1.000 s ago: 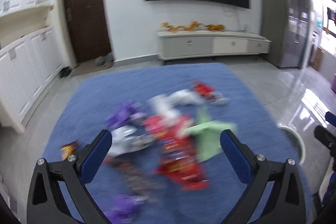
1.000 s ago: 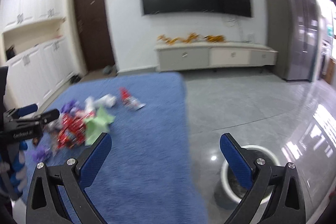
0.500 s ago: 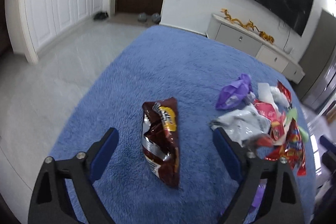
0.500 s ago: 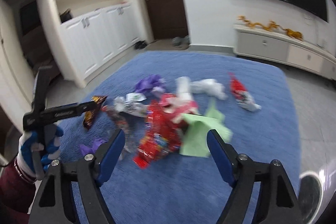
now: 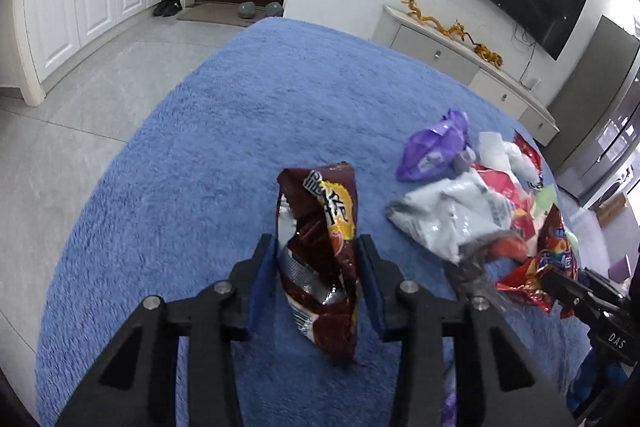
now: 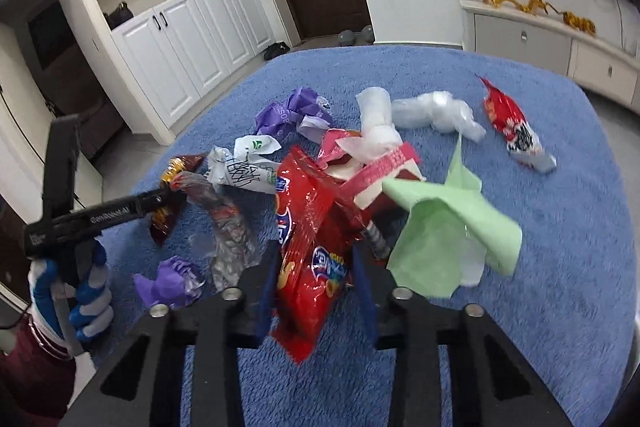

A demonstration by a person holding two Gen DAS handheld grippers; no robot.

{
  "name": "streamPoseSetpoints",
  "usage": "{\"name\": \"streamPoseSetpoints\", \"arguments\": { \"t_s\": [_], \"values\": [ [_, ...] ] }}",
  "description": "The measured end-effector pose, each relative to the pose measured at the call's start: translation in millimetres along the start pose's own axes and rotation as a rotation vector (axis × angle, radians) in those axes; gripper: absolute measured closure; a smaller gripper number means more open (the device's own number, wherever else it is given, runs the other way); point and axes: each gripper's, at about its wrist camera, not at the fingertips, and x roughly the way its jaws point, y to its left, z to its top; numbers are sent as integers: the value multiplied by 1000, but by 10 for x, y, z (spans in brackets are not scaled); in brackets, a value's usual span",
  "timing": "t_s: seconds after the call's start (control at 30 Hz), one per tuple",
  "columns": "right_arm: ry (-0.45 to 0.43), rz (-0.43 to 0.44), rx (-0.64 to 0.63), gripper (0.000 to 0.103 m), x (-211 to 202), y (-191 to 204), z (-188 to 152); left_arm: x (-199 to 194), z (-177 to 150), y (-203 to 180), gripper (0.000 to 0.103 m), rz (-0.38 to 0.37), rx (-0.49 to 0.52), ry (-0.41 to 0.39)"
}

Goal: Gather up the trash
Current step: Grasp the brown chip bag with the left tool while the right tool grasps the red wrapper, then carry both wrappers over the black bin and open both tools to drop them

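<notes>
Both grippers closed on snack bags over the rug

Our left gripper [image 5: 318, 273] has its fingers pinched on a crumpled brown bag [image 5: 320, 251], which seems lifted off the blue rug [image 5: 224, 131] for carrying away. Our right gripper [image 6: 316, 287] grips a glossy red bag [image 6: 310, 239] the same way; purple, white and green litter [image 6: 440, 227] lies just beyond, uncollected.
</notes>
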Motion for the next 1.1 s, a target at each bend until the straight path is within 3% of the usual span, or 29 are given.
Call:
{"name": "streamPoseSetpoints", "arguments": {
  "t_s": [0.2,0.37,0.6,0.87,1.1],
  "values": [
    [-43,40,-4,82,-273,45,-159,-146,-123,-80,73,6,-1,0],
    [-94,60,-2,83,-556,71,-303,-342,-200,-210,75,30,27,-32],
    [-217,11,49,83,-1081,-191,-375,-726,-113,-539,76,21,86,-118],
    [-421,-204,230,83,-2004,-1131,-511,-873,73,-1763,76,-100,316,-161],
    [-452,-472,419,83,-2456,-2117,-981,-520,-10,-3367,76,-292,546,-77]
  ]
}}
